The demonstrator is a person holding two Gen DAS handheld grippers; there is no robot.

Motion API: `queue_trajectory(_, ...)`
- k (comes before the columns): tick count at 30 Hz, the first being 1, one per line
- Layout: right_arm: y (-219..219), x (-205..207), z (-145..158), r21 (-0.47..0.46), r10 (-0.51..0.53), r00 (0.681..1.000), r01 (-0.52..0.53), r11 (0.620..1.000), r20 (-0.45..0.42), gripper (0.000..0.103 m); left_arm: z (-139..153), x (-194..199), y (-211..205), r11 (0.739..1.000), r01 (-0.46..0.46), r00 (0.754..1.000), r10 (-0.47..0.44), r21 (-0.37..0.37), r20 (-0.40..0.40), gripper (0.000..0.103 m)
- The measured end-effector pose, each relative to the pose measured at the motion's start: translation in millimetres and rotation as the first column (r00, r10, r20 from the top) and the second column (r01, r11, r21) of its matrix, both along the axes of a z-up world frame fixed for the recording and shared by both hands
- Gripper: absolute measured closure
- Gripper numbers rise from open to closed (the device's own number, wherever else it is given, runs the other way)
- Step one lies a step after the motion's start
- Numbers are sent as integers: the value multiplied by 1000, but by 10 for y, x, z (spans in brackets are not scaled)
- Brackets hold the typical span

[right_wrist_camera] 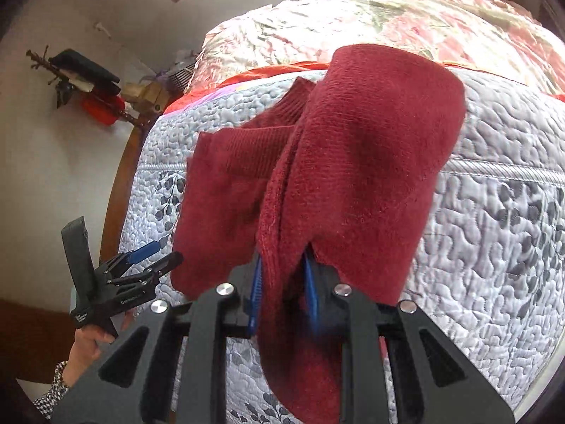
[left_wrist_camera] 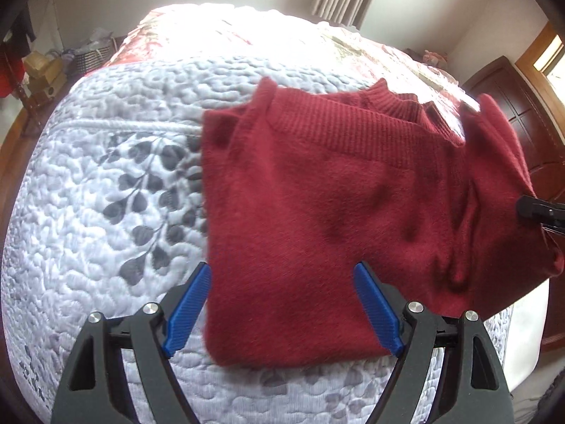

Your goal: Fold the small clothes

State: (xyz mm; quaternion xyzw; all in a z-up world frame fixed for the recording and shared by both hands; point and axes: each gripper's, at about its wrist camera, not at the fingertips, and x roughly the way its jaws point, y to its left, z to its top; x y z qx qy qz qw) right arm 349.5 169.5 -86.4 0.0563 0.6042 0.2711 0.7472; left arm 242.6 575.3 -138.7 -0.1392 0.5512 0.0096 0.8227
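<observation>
A dark red knit sweater (left_wrist_camera: 317,194) lies partly folded on the white quilted bed (left_wrist_camera: 106,183), its ribbed collar toward the far side. My left gripper (left_wrist_camera: 282,272) is open, its blue pads (left_wrist_camera: 187,311) spread over the sweater's near left corner with nothing clamped. My right gripper (right_wrist_camera: 282,279) is shut on the sweater (right_wrist_camera: 370,159), holding its right part lifted so the cloth drapes over the fingers (right_wrist_camera: 255,293). From the left wrist view the right gripper (left_wrist_camera: 536,212) shows at the far right edge. The left gripper (right_wrist_camera: 164,252) appears open at the right wrist view's lower left.
A pink floral blanket (left_wrist_camera: 247,35) covers the bed's far half. A dark wooden door (left_wrist_camera: 522,113) stands to the right. A coat rack with clothes (right_wrist_camera: 81,81) and boxes (left_wrist_camera: 42,74) sit beyond the bed's left side. A hand (right_wrist_camera: 88,342) holds the left gripper.
</observation>
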Motion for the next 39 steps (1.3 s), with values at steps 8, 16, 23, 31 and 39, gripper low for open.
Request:
queue_trajectory(8,671,-53,-567,-97,34,997,-41,994,-76,83,-52,-191,250,999,-41,999,41,-16,-13,20)
queue_trajectory(16,707,-100,-728,-59,84,990,-91,994,-113,66,-8,-88,138,998,-31,1000,31,-53,-5,20)
queue_trajectory(23,203,-283,-64,-76,92,995,-89,993,36,62,66,186,-189,980,10,1000,-8,-197,14,19)
queue_trajectory(31,-655,-245,-346,-142,-33,999,32,989,-6,61,-257,640,-703,929,34,997,-59,-368,-57,19)
queue_trajectory(39,-1109,-272,-559,-128,-81,996,75,989,-43,61,-513,822,-945,908,14,990,-71,-419,-121,22)
